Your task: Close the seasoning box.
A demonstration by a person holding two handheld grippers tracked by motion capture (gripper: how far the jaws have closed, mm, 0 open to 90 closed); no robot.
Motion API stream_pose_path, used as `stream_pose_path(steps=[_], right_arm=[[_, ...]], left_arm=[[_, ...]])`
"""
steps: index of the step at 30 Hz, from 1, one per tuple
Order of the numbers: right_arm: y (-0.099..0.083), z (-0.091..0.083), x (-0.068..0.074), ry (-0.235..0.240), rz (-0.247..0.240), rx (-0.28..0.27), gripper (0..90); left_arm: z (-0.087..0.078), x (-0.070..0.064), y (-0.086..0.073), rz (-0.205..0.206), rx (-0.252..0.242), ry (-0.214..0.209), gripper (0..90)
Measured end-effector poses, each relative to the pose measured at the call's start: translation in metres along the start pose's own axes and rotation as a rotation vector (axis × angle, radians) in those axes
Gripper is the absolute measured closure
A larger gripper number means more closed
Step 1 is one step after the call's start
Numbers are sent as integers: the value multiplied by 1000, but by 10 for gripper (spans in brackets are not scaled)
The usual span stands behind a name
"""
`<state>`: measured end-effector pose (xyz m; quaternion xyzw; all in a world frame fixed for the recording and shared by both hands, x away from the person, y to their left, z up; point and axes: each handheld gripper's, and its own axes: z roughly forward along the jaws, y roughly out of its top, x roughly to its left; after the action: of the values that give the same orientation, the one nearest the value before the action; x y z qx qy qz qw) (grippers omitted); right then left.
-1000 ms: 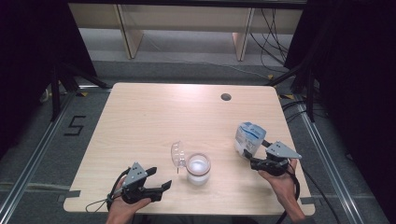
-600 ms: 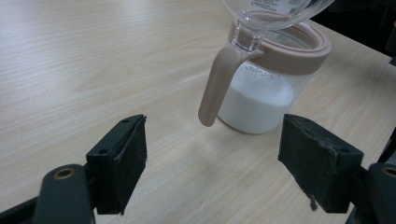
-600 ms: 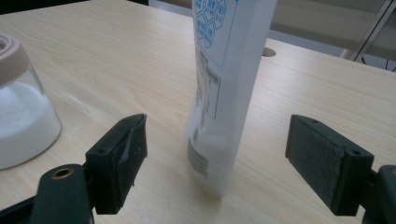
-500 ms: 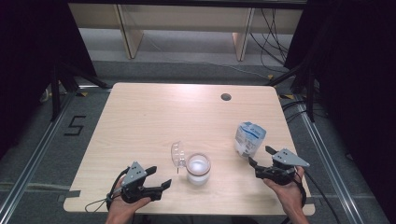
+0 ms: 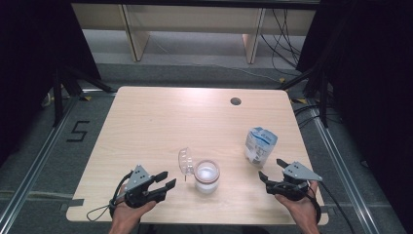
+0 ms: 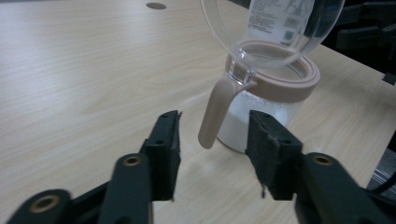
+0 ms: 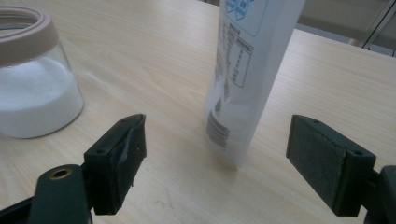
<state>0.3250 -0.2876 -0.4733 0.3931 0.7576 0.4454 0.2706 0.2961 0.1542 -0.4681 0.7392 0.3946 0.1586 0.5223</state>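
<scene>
A glass jar [image 5: 206, 177] with a pink rim holds white powder near the table's front middle; its clear hinged lid [image 5: 185, 162] stands open to the left. The jar [image 6: 266, 102] and its lid [image 6: 271, 25] stand close ahead of my left gripper [image 6: 214, 140], whose jaws are open on either side of the pink lid tab [image 6: 214, 115]. In the high view my left gripper [image 5: 164, 180] rests left of the jar. A white and blue pouch [image 5: 259, 145] stands upright at the right. My right gripper [image 5: 272, 169] is open just in front of the pouch [image 7: 247, 70], apart from it.
The light wooden table [image 5: 160, 122] has a round cable hole [image 5: 235, 101] at the far right. Black cables trail from both grippers over the front edge. Dark stands and floor rails flank the table.
My right gripper has let go of the pouch and drawn back toward the front edge, jaws open. The pouch stays standing. The left gripper has not moved.
</scene>
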Motion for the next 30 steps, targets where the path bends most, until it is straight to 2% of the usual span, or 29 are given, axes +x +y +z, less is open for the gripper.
stream_pose_path(steps=[2,3,4,6,7,9,11,13,14,15,18,20,21,22,23,25,26,30], right_arm=[[0,0,3,-1,-2,6,208],[1,0,4,8,-7,14,209],[1,-1,7,2,-18,13,211],[1,-2,8,-7,-42,0,212],[1,-3,9,4,-29,4,212],[1,-6,12,9,-17,-10,215],[1,-8,13,13,-30,-15,216],[0,-9,13,9,-34,-11,216],[0,-9,12,2,-43,-26,216],[-1,-10,14,7,-14,-7,216],[-2,-10,15,16,-17,-11,218],[-1,-10,14,2,-56,-23,220],[-2,-9,15,8,-62,-24,220],[-2,-10,17,24,-42,-6,220],[-2,-10,18,19,-34,0,221],[-2,-10,19,30,-37,-1,222],[-2,-9,17,22,-65,-24,222],[-2,-11,21,22,-26,-4,223]], left_arm=[[-1,0,3,20,-18,-12,660],[-2,-1,7,32,-18,2,701],[-1,-1,8,35,-27,-4,751],[-1,-3,12,38,-27,-5,797],[1,-5,14,27,-35,-18,824],[4,-8,17,44,-28,-19,857],[9,-11,20,53,-18,-20,885],[13,-11,22,51,-21,-20,890],[14,-12,23,58,-14,-14,891],[16,-12,24,57,-20,-21,891],[19,-15,28,62,-17,-16,890],[21,-15,30,61,-26,-24,890],[22,-16,30,47,-30,-25,890],[22,-16,30,50,-30,-24,890],[22,-16,31,68,-26,-25,890],[22,-17,32,69,-25,-28,888],[22,-17,32,74,-26,-30,888],[23,-18,33,69,-26,-28,886]])
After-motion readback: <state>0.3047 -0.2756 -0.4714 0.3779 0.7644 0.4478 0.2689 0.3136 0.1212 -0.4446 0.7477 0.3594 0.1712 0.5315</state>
